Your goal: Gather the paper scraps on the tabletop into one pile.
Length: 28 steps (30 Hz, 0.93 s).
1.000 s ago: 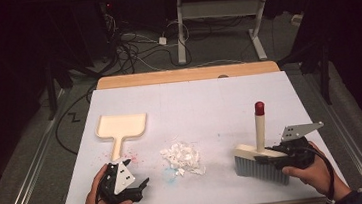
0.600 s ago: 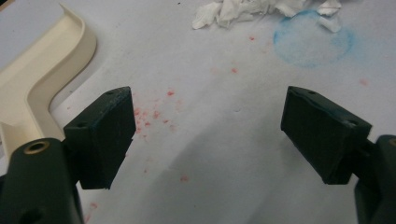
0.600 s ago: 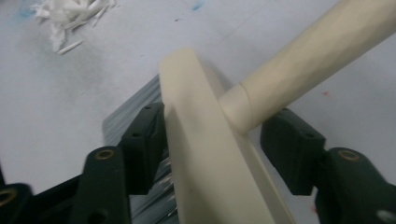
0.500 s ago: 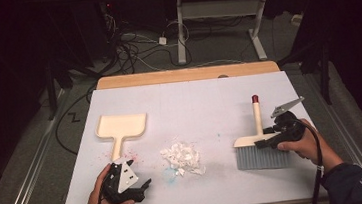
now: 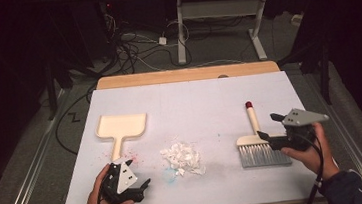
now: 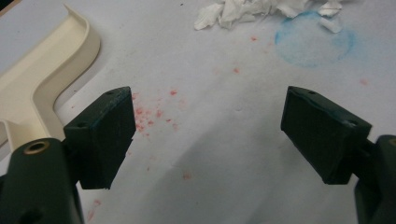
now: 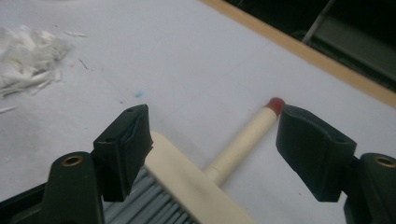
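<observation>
A cream brush (image 5: 255, 134) with a red-tipped handle and grey bristles lies flat on the white table at the right. My right gripper (image 5: 268, 126) is open over its head, jaws either side and not touching. In the right gripper view the brush handle (image 7: 243, 140) runs away between the spread jaws of the right gripper (image 7: 212, 149). A cream dustpan (image 5: 121, 127) lies at the left. A pile of white paper scraps (image 5: 182, 157) sits in the middle. My left gripper (image 5: 139, 174) is open and empty near the front edge, right of the dustpan handle (image 6: 32, 93).
A faint blue ring stain (image 6: 310, 39) and red specks (image 6: 149, 116) mark the white sheet (image 5: 194, 100). A wooden strip (image 5: 186, 75) runs along the far edge. Beyond it are cables and a desk frame (image 5: 215, 13) on the floor.
My right gripper has moved away from the near edge and a little left, now straddling the brush head. The brush has shifted slightly. The left gripper has barely moved.
</observation>
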Tool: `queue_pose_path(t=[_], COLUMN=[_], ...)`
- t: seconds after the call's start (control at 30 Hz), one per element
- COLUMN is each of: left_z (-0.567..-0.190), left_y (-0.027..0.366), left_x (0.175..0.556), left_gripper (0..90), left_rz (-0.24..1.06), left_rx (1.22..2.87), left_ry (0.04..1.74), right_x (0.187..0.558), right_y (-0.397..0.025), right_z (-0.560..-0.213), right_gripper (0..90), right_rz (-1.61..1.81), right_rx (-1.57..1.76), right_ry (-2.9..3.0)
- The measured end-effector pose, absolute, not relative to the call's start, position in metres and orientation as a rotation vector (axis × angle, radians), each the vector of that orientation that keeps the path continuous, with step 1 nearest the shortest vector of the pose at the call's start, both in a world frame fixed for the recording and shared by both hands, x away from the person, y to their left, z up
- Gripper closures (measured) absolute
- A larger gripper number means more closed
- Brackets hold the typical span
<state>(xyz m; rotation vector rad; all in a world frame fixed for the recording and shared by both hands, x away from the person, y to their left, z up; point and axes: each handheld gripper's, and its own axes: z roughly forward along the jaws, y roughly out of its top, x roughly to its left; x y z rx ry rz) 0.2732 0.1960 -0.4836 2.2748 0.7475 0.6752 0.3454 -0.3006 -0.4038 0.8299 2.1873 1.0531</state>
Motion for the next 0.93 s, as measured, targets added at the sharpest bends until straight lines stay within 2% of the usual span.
queue_pose_path(t=[0.17,0.33,0.93], left_z=[-0.483,-0.483,-0.487], left_y=[0.194,0.194,0.191], left_x=[0.270,0.271,0.274], left_gripper=[17.0,17.0,17.0], left_rz=[0.692,0.686,0.685], left_rx=[2.280,2.281,2.307], left_ry=[0.729,0.721,0.732], right_x=[0.305,0.284,0.293], right_y=[-0.296,-0.297,-0.312], right_z=[-0.414,-0.428,-0.435], right_gripper=[24.9,24.7,25.3], right_rz=[1.083,1.076,1.062], right_rx=[0.815,0.806,0.828], right_ry=[2.100,2.064,2.005])
